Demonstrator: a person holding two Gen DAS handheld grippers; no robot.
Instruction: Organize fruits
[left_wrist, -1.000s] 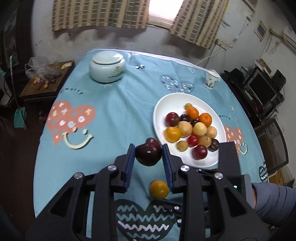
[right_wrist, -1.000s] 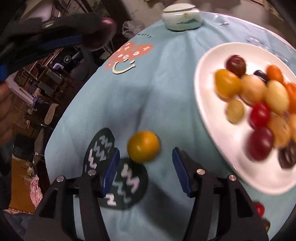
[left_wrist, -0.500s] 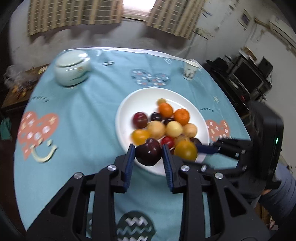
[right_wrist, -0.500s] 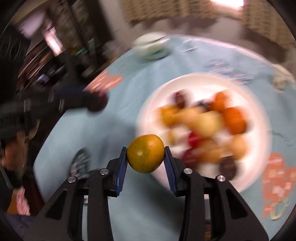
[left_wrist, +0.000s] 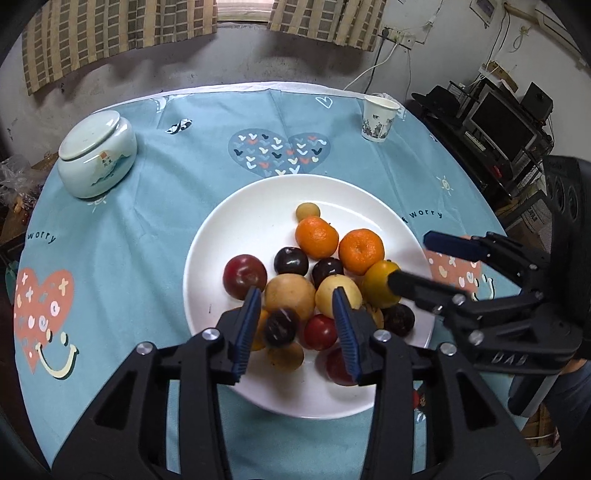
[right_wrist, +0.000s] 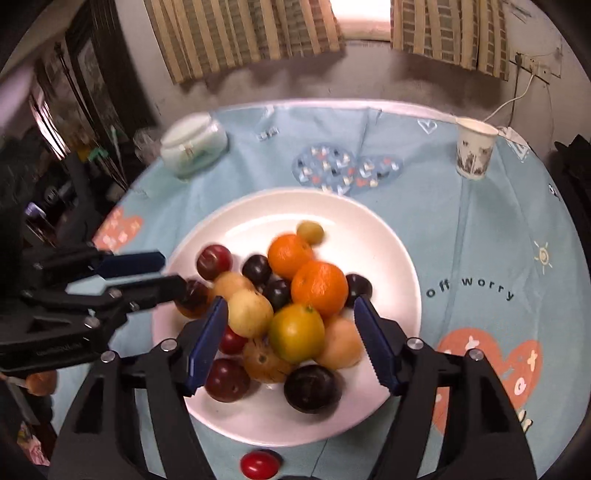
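A white plate (left_wrist: 255, 225) (right_wrist: 369, 236) on the blue tablecloth holds a heap of several fruits: oranges, plums, pale yellow fruits, small red ones. My left gripper (left_wrist: 297, 321) is open over the plate's near side; a dark plum (left_wrist: 280, 326), blurred, sits between its fingers on the heap, not gripped. My right gripper (right_wrist: 291, 345) is open over the plate; the yellow-green orange (right_wrist: 296, 332) (left_wrist: 380, 283) lies on the heap between its fingers. Each gripper shows in the other's view, the right one (left_wrist: 424, 258) and the left one (right_wrist: 170, 273).
A lidded pale green ceramic jar (left_wrist: 96, 157) (right_wrist: 194, 146) stands at the far left. A paper cup (left_wrist: 380, 118) (right_wrist: 474, 147) stands at the far right. A small red fruit (right_wrist: 258, 464) lies on the cloth before the plate. Furniture surrounds the round table.
Both grippers moved over the plate and opened. The left one let go of the dark plum, the right one let go of the yellow-green orange, and both fruits now lie on the heap.
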